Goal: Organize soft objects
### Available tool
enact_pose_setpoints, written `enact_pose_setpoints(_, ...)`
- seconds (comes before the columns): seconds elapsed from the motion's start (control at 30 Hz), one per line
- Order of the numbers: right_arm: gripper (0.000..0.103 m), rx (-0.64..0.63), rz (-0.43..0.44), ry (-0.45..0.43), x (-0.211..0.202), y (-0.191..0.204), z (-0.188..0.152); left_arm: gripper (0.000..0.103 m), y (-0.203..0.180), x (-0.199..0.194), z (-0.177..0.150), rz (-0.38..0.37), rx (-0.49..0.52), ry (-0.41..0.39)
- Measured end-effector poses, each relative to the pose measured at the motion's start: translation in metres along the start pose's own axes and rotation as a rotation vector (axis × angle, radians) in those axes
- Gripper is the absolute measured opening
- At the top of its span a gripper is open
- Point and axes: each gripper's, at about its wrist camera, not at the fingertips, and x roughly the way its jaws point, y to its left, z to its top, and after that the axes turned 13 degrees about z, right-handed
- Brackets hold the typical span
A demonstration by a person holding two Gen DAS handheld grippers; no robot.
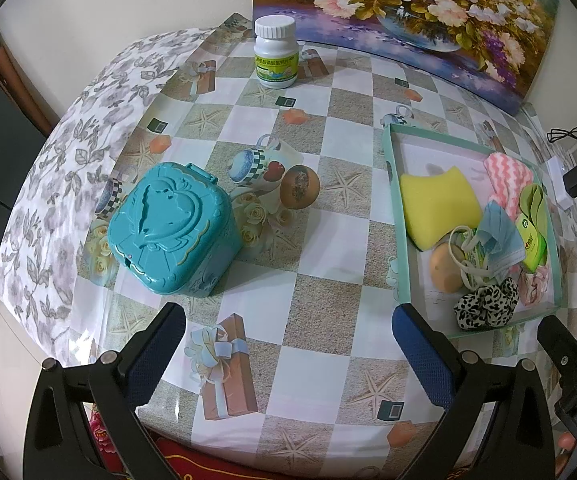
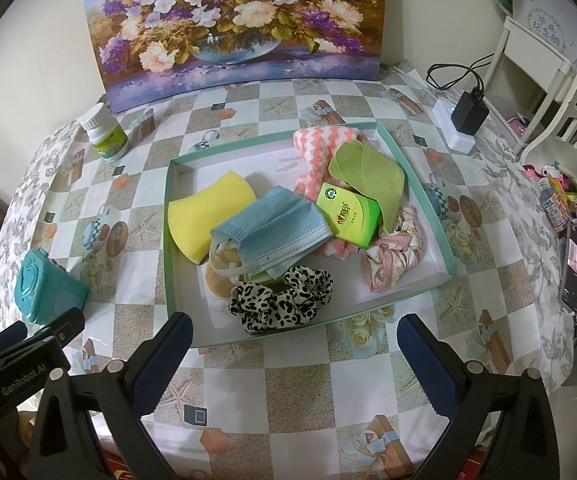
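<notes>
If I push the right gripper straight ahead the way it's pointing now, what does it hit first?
Most likely the near rim of the shallow green tray, then the leopard-print scrunchie lying just inside it. The right gripper is open and empty; its height above the rim is unclear, so it might clear the edge.

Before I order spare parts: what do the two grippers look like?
Both match: the left gripper and right gripper have black angular frames, silver round bolts and blue textured finger pads. White lettering "GenRobot.AI" marks the left one's body, seen from the right camera.
</notes>
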Motion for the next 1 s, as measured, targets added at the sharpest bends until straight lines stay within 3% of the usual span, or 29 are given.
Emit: enact_pose_setpoints(1.0,0.103,-0.004,0.000,0.006,0.0016,0.0009,-0.0007,0.103,-0.0007,-0.0020,-0.0003,0.003,-0.002,-0.004)
